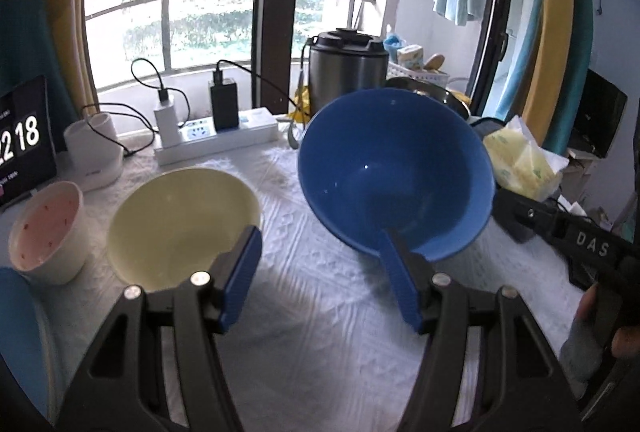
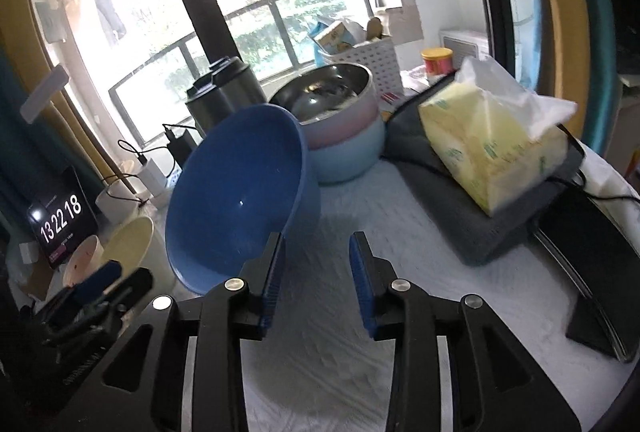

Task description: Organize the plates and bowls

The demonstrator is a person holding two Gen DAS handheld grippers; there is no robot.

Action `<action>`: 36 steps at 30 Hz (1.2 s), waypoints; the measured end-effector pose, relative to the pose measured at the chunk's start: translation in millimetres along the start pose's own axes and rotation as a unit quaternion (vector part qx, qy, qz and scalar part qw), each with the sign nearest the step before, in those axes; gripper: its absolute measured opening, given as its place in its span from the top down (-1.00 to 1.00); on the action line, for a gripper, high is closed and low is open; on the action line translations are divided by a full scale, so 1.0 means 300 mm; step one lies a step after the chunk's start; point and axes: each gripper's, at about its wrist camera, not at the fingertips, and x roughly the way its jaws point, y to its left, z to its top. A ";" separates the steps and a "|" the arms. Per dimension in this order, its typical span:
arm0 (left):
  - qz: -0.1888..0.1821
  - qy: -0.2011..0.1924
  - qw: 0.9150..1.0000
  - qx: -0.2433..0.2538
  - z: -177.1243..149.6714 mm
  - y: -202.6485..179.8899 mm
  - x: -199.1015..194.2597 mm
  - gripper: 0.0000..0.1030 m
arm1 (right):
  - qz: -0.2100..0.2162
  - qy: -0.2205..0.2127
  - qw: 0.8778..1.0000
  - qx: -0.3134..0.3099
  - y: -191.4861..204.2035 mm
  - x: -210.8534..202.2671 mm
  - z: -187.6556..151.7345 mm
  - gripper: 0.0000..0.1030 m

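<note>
A blue bowl stands tilted on its edge on the white cloth, its opening facing me; it also shows in the right wrist view. My left gripper is open; its right finger lies over the bowl's lower rim, the left finger is by the yellow bowl. My right gripper is open, its left finger touching the blue bowl's right rim. A pink-white spotted cup stands left of the yellow bowl. A blue plate edge shows at far left.
A power strip with chargers, a white holder and a clock screen line the back. A steel pot, stacked pastel metal bowls, a tissue pack on a grey pad, and a dark tray stand right.
</note>
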 end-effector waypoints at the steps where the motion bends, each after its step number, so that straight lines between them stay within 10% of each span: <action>1: -0.001 -0.001 1.000 -0.001 0.000 -0.003 0.007 -0.22 | 0.002 -0.001 1.000 0.000 0.003 0.015 0.009 0.30; 36: -0.039 0.024 0.999 0.015 -0.023 -0.102 0.047 0.19 | -0.017 0.022 0.999 -0.022 0.043 0.066 -0.021 0.65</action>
